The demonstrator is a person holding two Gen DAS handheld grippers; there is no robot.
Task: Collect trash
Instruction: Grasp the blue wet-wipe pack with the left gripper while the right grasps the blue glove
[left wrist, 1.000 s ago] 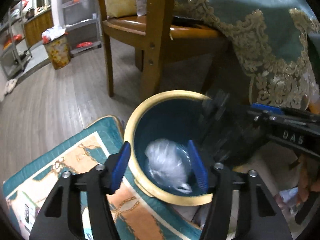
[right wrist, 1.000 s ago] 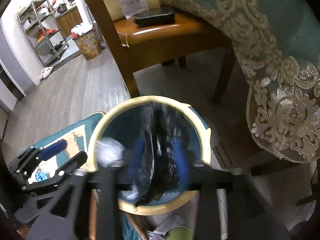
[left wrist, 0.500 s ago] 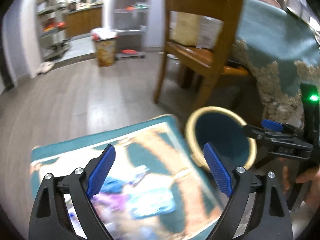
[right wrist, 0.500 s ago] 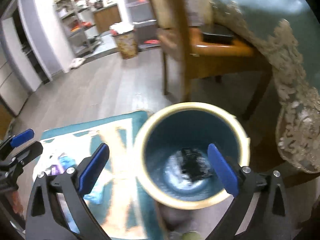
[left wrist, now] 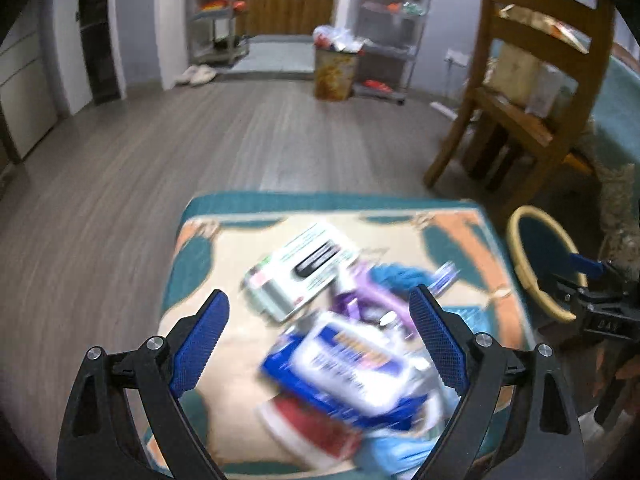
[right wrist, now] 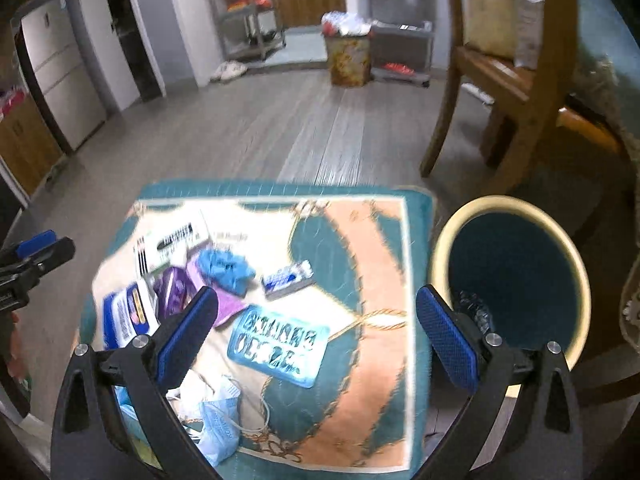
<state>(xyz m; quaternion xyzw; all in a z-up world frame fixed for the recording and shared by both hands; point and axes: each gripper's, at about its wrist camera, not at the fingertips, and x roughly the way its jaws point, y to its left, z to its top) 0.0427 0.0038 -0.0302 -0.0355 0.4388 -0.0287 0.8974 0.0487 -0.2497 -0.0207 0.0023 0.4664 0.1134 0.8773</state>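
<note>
Left wrist view: left hand-held gripper (left wrist: 319, 336) has jaws wide apart, nothing between the pads, poised over a patterned teal mat (left wrist: 208, 236) on the floor. A blurred heap of trash lies on it: a blue-and-white packet (left wrist: 340, 364) near centre, a red-and-white wrapper (left wrist: 308, 428) at 6 o'clock of that packet, a white box (left wrist: 304, 276) at 11 o'clock, purple wrappers (left wrist: 368, 300) at 1 o'clock. The bin (left wrist: 520, 264), teal with a yellow rim, stands off the mat's edge at 3 o'clock, with the right hand-held gripper (left wrist: 592, 280) just in front of it; whether that one is apart cannot be read from here. Right wrist view: right hand-held gripper (right wrist: 318, 332) is also spread wide and empty, set between the mat and the bin (right wrist: 444, 236). This view looks down into the bin, which the left does not: a dark crumpled item (right wrist: 474, 310) lies at the bottom, so by my reading some trash is already collected. It also separates pieces the left view smears: a blue crumpled glove (right wrist: 226, 268), a small blue-white packet (right wrist: 286, 278), a teal blister sheet (right wrist: 278, 346) and a pale blue mask (right wrist: 218, 424) at 7 o'clock. Most of the pile remains to be moved.
</note>
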